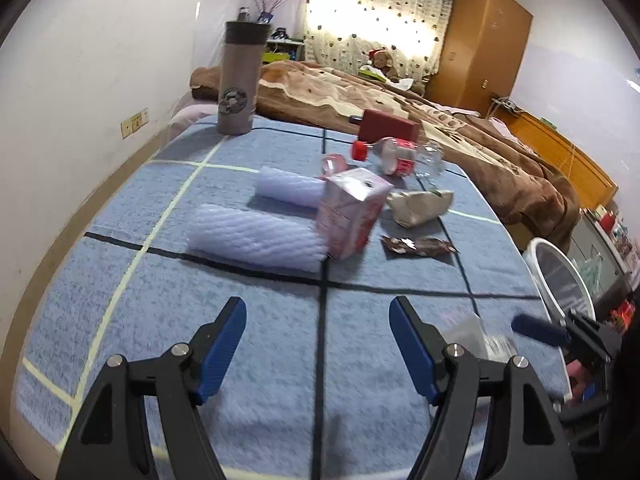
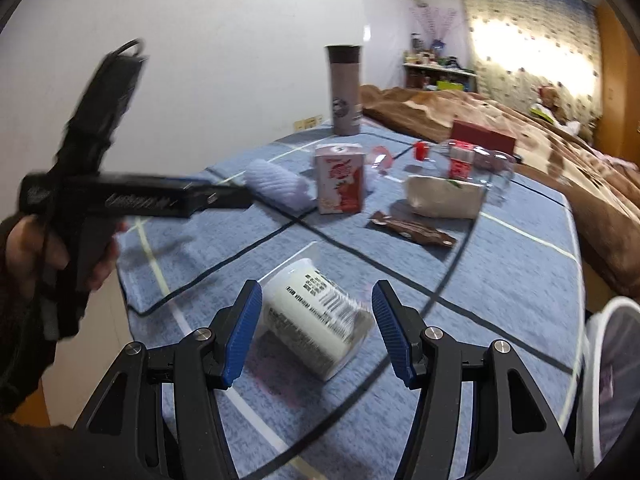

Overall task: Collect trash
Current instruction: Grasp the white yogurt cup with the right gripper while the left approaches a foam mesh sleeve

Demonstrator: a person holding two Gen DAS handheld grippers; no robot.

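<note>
Your left gripper stands wide over bare blue cloth, holding nothing. Your right gripper brackets the white cup, pads apart from it.

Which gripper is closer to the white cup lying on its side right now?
Right. The right gripper has the white cup lying between its open fingers, though the pads are not pressing it. The left gripper hangs open over bare blue cloth, off to the cup's side.
</note>
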